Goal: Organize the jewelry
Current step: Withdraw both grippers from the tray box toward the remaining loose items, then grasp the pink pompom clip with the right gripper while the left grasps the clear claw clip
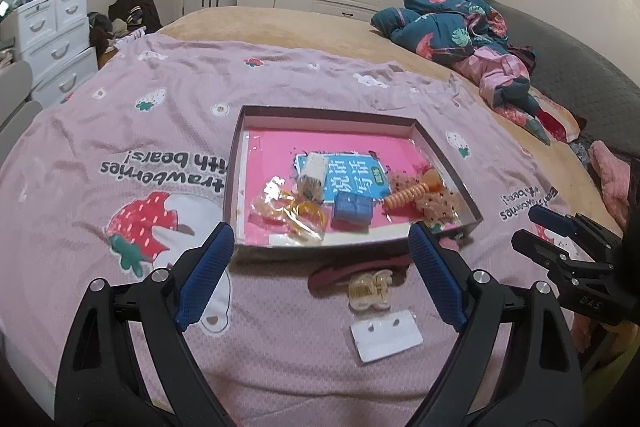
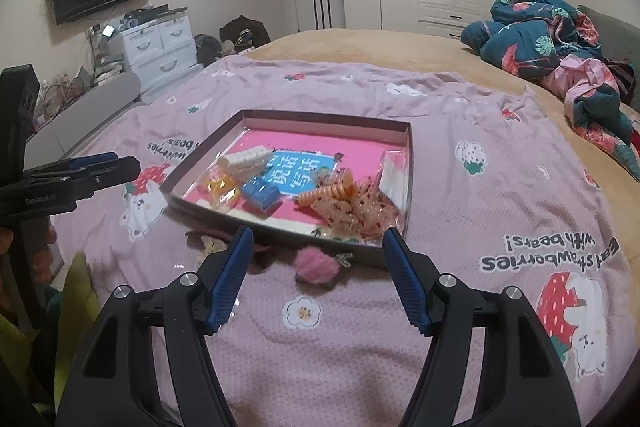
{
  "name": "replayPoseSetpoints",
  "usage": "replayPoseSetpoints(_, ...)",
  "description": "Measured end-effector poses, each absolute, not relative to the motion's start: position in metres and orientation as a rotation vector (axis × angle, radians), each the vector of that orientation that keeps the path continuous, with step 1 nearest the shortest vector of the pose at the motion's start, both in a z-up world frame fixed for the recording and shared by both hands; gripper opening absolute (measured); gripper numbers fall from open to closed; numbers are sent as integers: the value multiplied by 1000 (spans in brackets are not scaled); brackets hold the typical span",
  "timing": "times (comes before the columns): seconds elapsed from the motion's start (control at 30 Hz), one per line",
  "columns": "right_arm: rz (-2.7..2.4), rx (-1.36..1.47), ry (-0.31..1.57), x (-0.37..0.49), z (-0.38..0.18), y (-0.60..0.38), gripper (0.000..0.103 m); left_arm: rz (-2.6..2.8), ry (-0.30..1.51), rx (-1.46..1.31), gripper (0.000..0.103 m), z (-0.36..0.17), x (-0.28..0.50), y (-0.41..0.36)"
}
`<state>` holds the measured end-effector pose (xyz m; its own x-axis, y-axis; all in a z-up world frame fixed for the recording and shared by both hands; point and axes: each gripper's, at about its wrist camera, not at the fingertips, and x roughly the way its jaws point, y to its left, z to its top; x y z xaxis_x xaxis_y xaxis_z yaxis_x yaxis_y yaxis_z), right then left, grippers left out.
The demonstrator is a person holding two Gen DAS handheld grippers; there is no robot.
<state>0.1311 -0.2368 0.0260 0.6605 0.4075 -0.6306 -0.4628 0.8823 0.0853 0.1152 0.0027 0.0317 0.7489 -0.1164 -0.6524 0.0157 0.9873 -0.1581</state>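
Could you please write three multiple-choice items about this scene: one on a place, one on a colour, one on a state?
1. Where is the translucent hair claw clip?
A. inside the tray
B. on the bedsheet, in front of the tray
C. on the dresser

2. What colour is the small box in the tray?
A. blue
B. green
C. black

3. How are the left tongs?
A. shut on the clip
B. shut, empty
C. open, empty

Answers: 1 B, the clip lies on the pink bedsheet outside the tray's near wall. 2 A, the box is blue. 3 C, the pads stand wide apart, touching nothing.
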Motion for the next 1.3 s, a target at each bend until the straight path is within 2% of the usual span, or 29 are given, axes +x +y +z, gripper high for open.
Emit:
replayPoseSetpoints(0.57,531,-100,736,122,4,-225,66,-74,779,-140,82,6,95,0)
replayPoseSetpoints(1.17,518,-84,779,141,-22,-236,66,-140,884,-126,81,-27,117,-32)
replayPoseSetpoints(1.3,517,-80,795,147,-30,-237,66,-147,913,-145,76,-37,124,-36)
